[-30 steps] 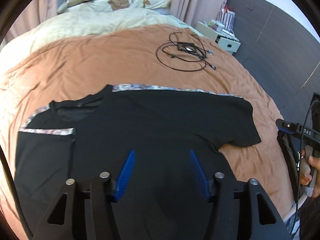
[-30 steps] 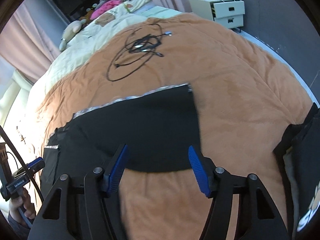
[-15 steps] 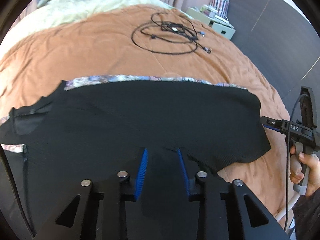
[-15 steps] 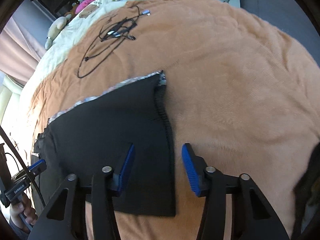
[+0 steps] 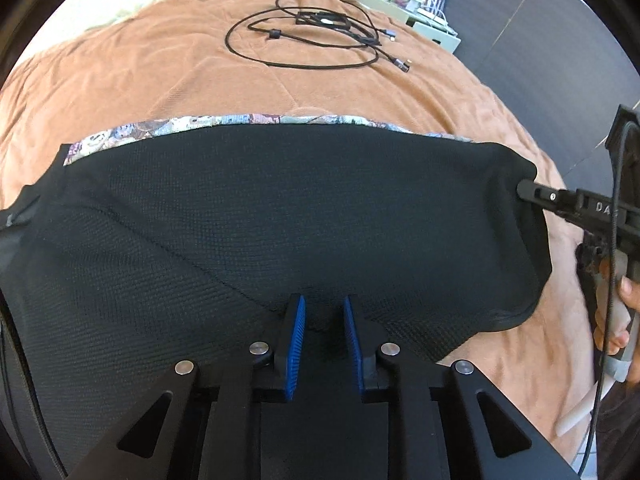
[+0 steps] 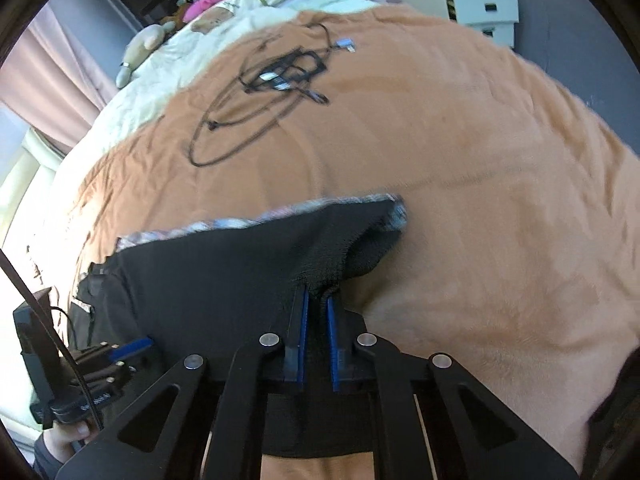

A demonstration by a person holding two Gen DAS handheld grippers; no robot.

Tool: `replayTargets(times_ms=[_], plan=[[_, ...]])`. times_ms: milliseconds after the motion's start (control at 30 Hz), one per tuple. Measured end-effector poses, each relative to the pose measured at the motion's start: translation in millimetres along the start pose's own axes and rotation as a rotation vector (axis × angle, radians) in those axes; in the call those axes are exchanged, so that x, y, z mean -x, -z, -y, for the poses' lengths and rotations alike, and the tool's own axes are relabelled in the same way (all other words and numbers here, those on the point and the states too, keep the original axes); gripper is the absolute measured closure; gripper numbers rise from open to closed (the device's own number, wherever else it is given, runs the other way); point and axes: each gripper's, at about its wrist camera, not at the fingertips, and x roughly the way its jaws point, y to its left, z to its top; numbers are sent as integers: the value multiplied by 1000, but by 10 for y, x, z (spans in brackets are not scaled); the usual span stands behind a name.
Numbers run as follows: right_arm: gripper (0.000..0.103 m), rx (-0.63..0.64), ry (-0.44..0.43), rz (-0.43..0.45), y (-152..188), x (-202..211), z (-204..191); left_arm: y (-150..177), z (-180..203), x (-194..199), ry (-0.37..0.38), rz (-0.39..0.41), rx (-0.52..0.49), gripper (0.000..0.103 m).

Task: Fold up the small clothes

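Observation:
A black T-shirt [image 5: 280, 208] with a patterned strip [image 5: 208, 122] along its far edge lies flat on the orange blanket [image 5: 140, 64]. My left gripper [image 5: 322, 304] is low over the shirt's near part. Its jaws are closing, with black fabric between the blue pads [image 5: 296, 340] and a gap still showing. My right gripper [image 6: 316, 294] is shut on the shirt's [image 6: 224, 264] right edge, and the cloth bunches up at its tips. In the left wrist view the right gripper [image 5: 528, 190] meets the shirt's right edge. The left gripper [image 6: 132, 346] shows at the lower left of the right wrist view.
Black cables [image 5: 320, 36] lie coiled on the blanket beyond the shirt. A white bedside cabinet [image 6: 480, 4] stands past the bed's far corner. Pillows and a plush toy [image 6: 148, 40] are at the head. Dark clothing [image 6: 616, 400] lies at the right edge.
Both grippers came down onto the shirt and their jaws narrowed. The right one shut on the shirt's right edge and gathered it; the left one's pads drew close around fabric.

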Motion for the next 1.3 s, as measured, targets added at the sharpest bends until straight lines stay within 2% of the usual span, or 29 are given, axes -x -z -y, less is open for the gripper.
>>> replayTargets(times_ms=[267,467,667,867,1067,1200,1267,1300], plan=[[98,114,-16,51,-63,400,-613,141,-211,435,27,34,34,81],[98,212,-20,60,-20,600,-1204,315,-568,907,8,77,85,81],[98,308,-11,43,109,598,-1765,552,-1043,1433,-23,122,143,80],[98,390,-20,1,232,362,-2353,843,-1547,1837,-59,144,197,80],[98,455,-34,-80,457,-152,-2802,1152,-1996,2119,-114,145,236,80],[97,503,4,-126,638,-521,-3049,1364,-2232,2174,-148,120,265,80],[95,480,-10,-152,677,-670,-3079,1452,-2309,2186,-154,107,270,76],[93,469,-12,-164,695,-720,-3116,1503,-2350,2198,-157,102,274,67]])
